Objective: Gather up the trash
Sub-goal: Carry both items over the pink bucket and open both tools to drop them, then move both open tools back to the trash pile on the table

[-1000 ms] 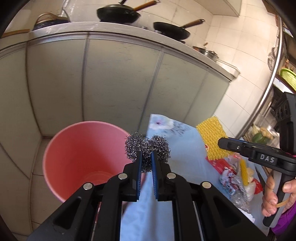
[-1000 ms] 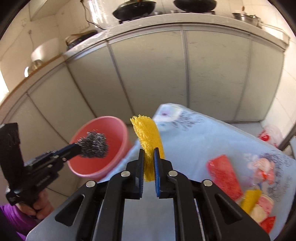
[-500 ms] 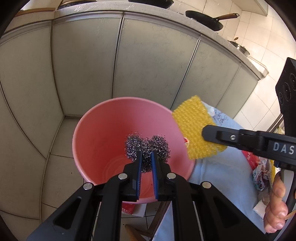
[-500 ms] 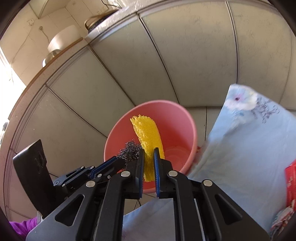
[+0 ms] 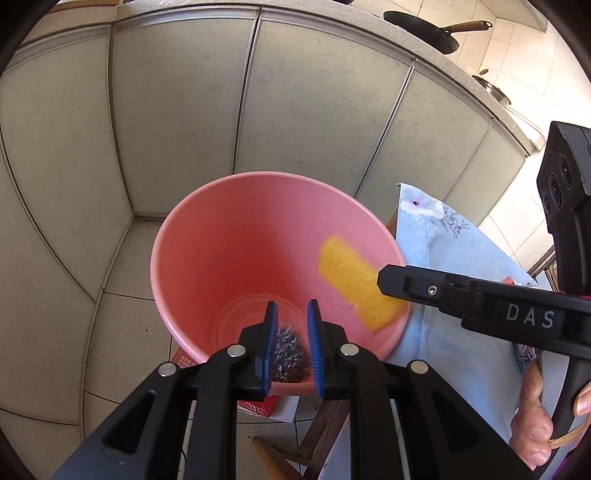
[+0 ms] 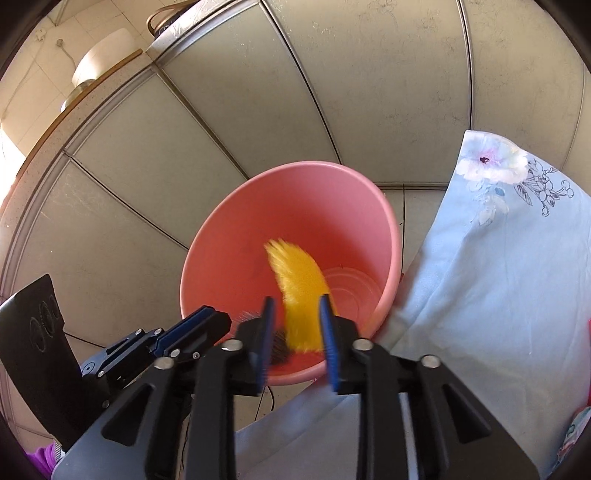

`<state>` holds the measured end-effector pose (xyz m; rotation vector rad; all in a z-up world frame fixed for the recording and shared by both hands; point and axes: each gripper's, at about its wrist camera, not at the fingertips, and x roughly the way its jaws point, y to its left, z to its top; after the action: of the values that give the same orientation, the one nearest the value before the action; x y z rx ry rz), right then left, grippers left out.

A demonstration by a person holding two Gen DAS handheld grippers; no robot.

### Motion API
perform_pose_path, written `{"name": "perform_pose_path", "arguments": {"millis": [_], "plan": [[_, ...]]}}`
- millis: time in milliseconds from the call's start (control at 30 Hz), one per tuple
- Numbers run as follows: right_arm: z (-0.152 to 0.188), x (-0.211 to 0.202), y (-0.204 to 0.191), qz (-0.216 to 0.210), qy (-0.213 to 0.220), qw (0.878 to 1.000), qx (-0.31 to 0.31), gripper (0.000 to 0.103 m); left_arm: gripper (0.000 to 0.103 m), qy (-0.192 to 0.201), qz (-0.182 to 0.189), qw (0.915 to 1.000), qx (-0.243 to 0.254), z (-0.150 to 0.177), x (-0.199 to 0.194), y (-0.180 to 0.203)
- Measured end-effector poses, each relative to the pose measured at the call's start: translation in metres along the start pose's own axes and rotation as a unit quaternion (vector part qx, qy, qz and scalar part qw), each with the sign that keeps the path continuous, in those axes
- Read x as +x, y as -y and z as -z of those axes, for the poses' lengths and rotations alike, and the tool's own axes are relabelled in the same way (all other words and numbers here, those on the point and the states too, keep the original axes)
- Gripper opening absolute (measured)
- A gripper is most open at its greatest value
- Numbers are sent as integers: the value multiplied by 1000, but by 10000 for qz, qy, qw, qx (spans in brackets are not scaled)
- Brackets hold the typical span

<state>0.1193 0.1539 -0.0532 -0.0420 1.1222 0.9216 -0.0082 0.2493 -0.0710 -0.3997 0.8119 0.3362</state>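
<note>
A pink bucket (image 5: 192,236) stands on the floor beside the table; it also shows in the right wrist view (image 6: 229,221). My left gripper (image 5: 291,314) is open over the bucket, and the steel wool (image 5: 288,350) shows blurred between and below its fingers, loose. My right gripper (image 6: 295,310) is open above the bucket rim, and the yellow scrub pad (image 6: 299,288) is blurred between its fingers, loose inside the bucket. The pad also shows in the left wrist view (image 5: 354,284).
A table with a light blue flowered cloth (image 6: 498,277) lies right of the bucket. Grey cabinet doors (image 5: 184,110) and a countertop with a black pan (image 5: 424,33) stand behind. Tiled floor (image 5: 122,325) lies around the bucket.
Both grippers opened over the bucket. The steel wool and the yellow pad came free and are dropping into it.
</note>
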Motion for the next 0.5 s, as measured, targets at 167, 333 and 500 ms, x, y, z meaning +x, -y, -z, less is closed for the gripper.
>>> {"name": "perform_pose_path", "arguments": {"millis": [167, 333, 500], "plan": [[2, 1, -3, 0, 10, 10000, -34, 35, 27, 96, 27, 9999, -26, -1, -6, 0], [4, -11, 2, -45, 60, 9999, -74, 35, 27, 145, 41, 9999, -24, -3, -12, 0], [8, -32, 2, -9, 296, 9994, -165, 35, 28, 222, 99, 9997, -52, -5, -20, 2]]}}
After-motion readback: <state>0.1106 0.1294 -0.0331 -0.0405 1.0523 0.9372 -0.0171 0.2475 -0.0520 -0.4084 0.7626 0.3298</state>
